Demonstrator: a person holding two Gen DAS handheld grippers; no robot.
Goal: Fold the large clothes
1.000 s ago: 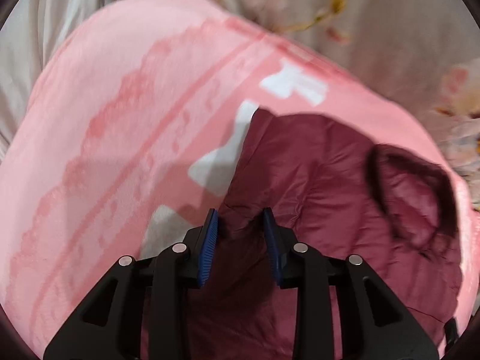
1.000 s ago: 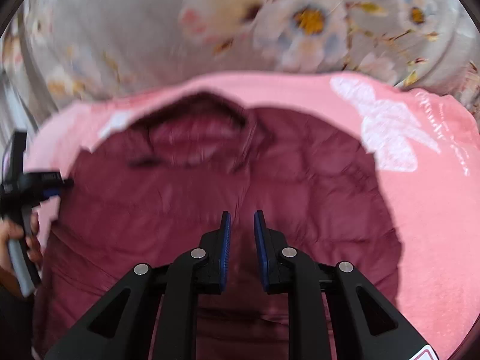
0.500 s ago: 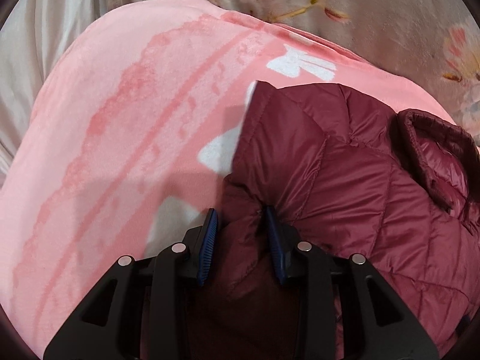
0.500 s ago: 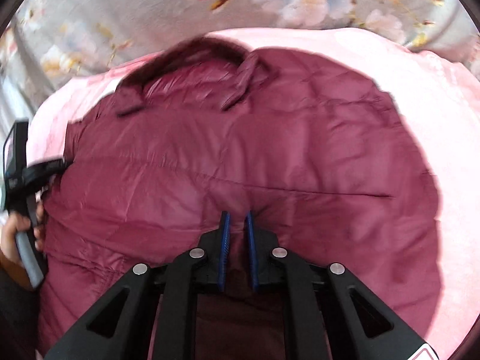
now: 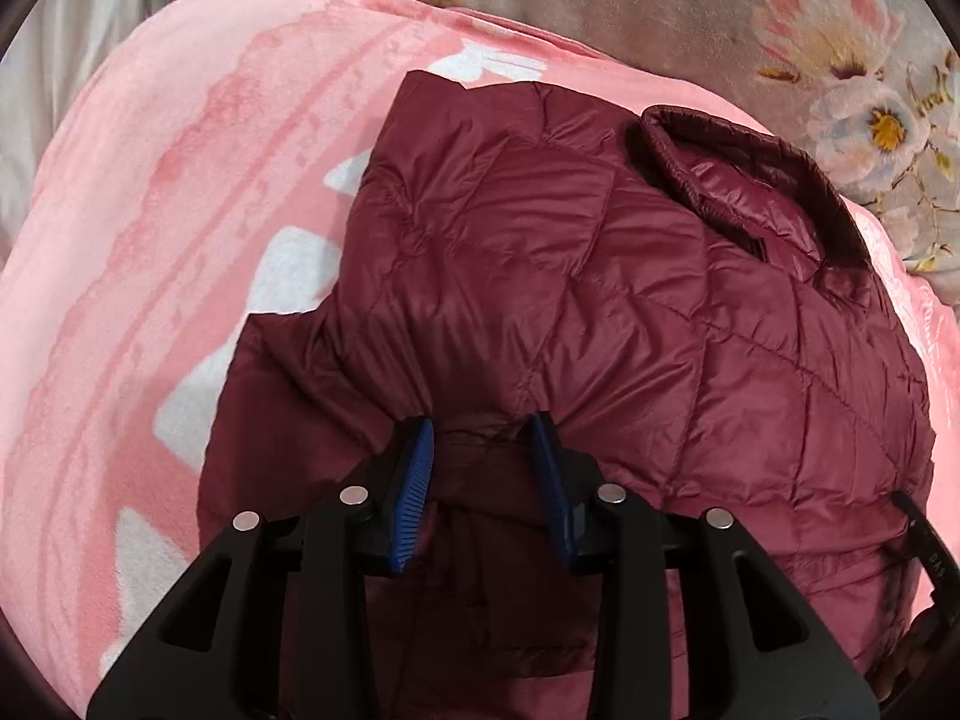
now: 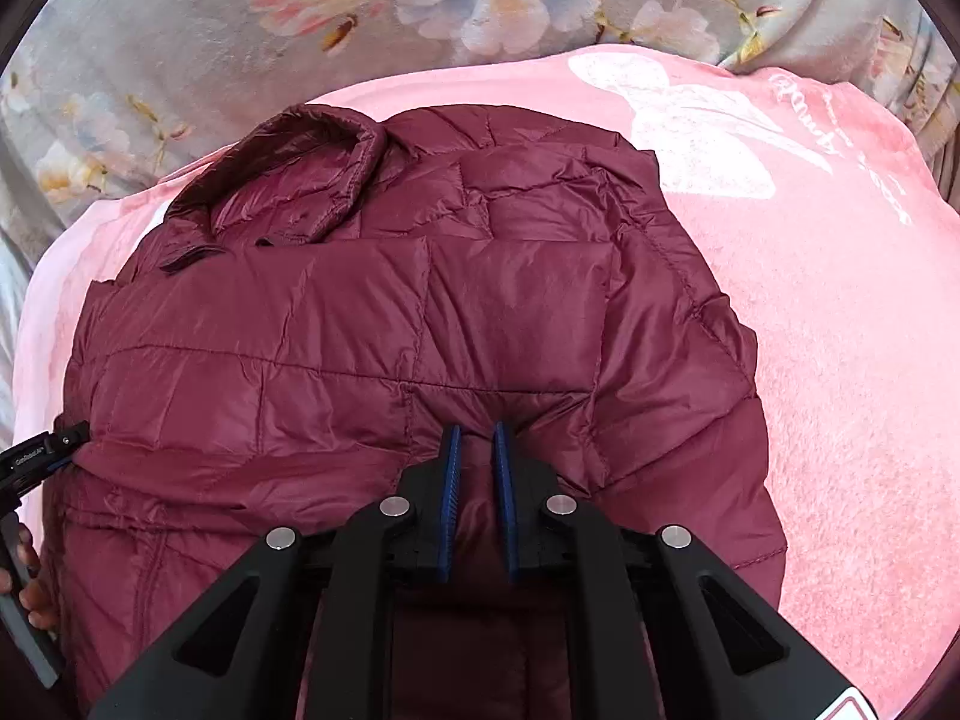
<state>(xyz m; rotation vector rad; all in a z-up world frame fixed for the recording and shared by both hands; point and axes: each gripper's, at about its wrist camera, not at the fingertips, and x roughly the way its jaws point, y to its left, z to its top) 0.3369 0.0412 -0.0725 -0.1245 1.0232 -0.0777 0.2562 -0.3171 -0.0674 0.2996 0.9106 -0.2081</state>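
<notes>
A maroon quilted puffer jacket (image 5: 600, 300) lies on a pink blanket (image 5: 180, 180), collar (image 5: 738, 180) toward the far right. My left gripper (image 5: 483, 426) is shut on a bunched fold of the jacket's near edge. In the right wrist view the same jacket (image 6: 360, 312) fills the middle, collar (image 6: 300, 168) at the far left. My right gripper (image 6: 477, 435) is shut on a pinch of the jacket's near edge. The left gripper (image 6: 42, 456) shows at the jacket's left edge, held by a hand.
The pink blanket (image 6: 840, 330) with white prints lies over a grey floral bedsheet (image 6: 420, 12) that runs along the far side. The floral sheet also shows in the left wrist view (image 5: 810, 30) at the top right.
Both grippers have moved forward with the jacket's lower part, laying it over the upper part toward the collar. The right gripper's fingers have closed tighter on the fabric.
</notes>
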